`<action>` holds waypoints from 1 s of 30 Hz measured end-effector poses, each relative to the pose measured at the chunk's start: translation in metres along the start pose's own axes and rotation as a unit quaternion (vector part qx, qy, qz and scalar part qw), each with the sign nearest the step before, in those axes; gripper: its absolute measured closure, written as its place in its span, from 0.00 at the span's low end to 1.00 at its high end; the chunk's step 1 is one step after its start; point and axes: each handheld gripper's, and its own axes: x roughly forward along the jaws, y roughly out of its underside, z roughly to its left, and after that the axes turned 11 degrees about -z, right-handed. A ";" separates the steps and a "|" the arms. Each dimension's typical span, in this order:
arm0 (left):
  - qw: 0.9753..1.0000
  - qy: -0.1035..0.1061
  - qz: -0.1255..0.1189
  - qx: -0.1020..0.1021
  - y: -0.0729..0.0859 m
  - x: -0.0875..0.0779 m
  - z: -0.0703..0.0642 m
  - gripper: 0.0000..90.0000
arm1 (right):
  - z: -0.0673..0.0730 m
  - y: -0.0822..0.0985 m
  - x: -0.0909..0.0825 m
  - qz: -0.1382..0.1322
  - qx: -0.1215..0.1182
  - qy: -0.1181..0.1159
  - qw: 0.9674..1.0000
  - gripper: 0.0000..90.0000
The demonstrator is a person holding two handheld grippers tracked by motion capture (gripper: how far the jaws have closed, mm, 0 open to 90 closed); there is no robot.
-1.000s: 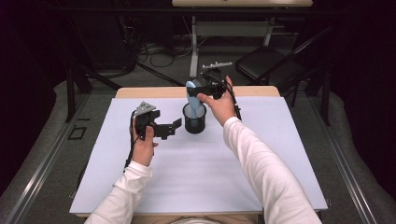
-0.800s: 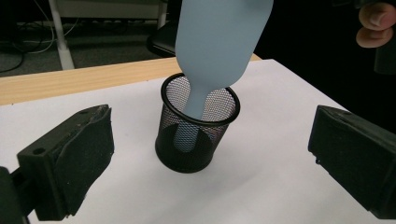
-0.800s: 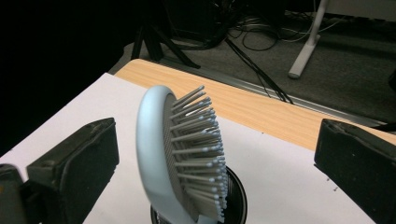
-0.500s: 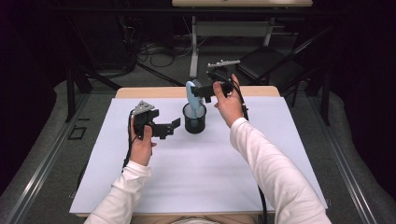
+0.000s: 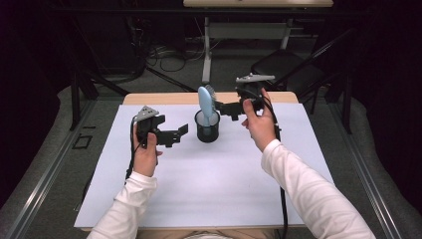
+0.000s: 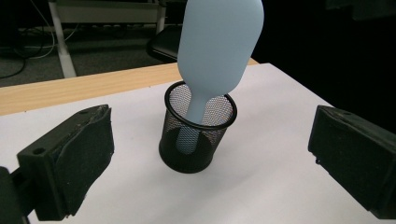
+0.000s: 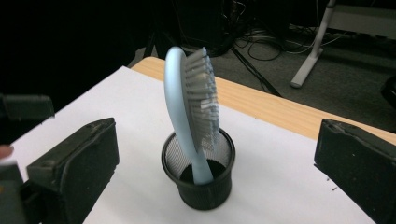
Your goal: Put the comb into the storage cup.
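A pale blue plastic hairbrush [image 5: 205, 101] with an oval head and pale bristles stood handle-down in a small round black wire-mesh cup [image 5: 207, 131], its head rising well above the rim and leaning a little. The bristles faced the table's far side and the smooth back faced the near side. The cup sat upright on the white table covering, near the far edge.

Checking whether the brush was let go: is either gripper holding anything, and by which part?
Nothing is held. Both the left gripper and right gripper are open; the hairbrush stands handle-down in the mesh cup.
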 end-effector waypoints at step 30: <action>1.000 0.002 0.020 0.020 0.022 -0.060 0.036 0.01 | -0.031 0.091 -0.081 -0.006 0.007 0.029 1.000 0.00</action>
